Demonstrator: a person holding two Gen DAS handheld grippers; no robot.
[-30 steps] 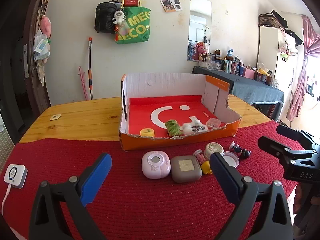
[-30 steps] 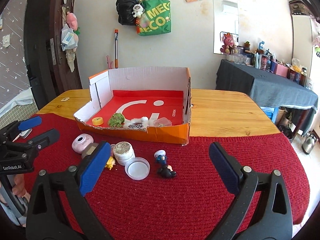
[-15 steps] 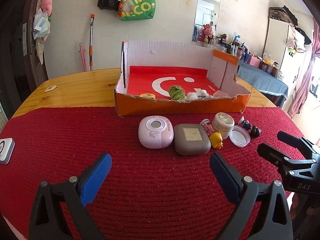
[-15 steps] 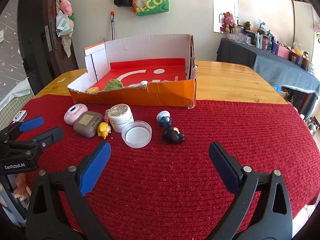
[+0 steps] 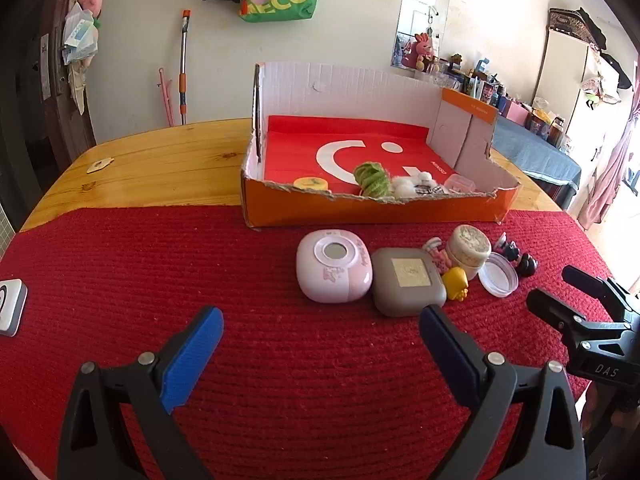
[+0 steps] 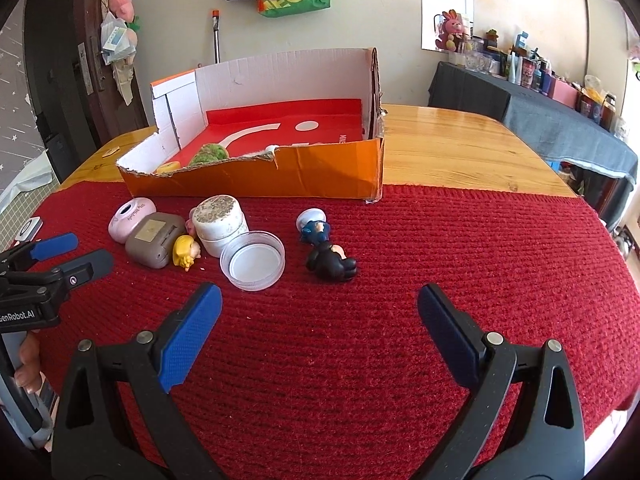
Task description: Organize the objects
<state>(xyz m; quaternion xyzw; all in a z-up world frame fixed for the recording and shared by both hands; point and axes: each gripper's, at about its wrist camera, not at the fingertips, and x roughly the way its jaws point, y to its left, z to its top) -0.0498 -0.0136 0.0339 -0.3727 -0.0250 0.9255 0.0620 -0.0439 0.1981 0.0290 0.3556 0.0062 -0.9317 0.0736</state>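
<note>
Compared with the frames a second earlier, both cameras sit lower and closer to the red woven mat (image 5: 160, 264); the loose items appear larger and the wall hangings have shifted toward the top edge. No item has changed position on the mat.

The left gripper (image 5: 320, 340) hangs above the mat with its blue-padded fingers (image 5: 192, 356) spread wide and holding nothing. The right gripper (image 6: 318, 320) is in the same condition: fingers apart, nothing between them.

The shallow orange cardboard box with a red floor (image 5: 360, 210) stands at the far edge of the mat on the wooden table (image 5: 160, 168). Along its near wall it contains a yellow round lid (image 5: 311, 184), a green knitted item (image 5: 372, 178), white fluffy balls (image 5: 404, 188) and a small clear plastic case (image 5: 460, 182).

On the mat, just near of the box, lies the row to be organized. From left to right:
- rounded pink case (image 5: 334, 270), touching
- rounded grey-brown case (image 5: 408, 280)
- small yellow-haired figure (image 6: 186, 250)
- white cylindrical jar with a speckled top (image 6: 219, 222)
- clear shallow round lid (image 6: 252, 260)
- dark figure with a white cap, lying on its side (image 6: 326, 246), apart from the others.

A white square device (image 5: 10, 306) lies at the mat's left edge.
</note>
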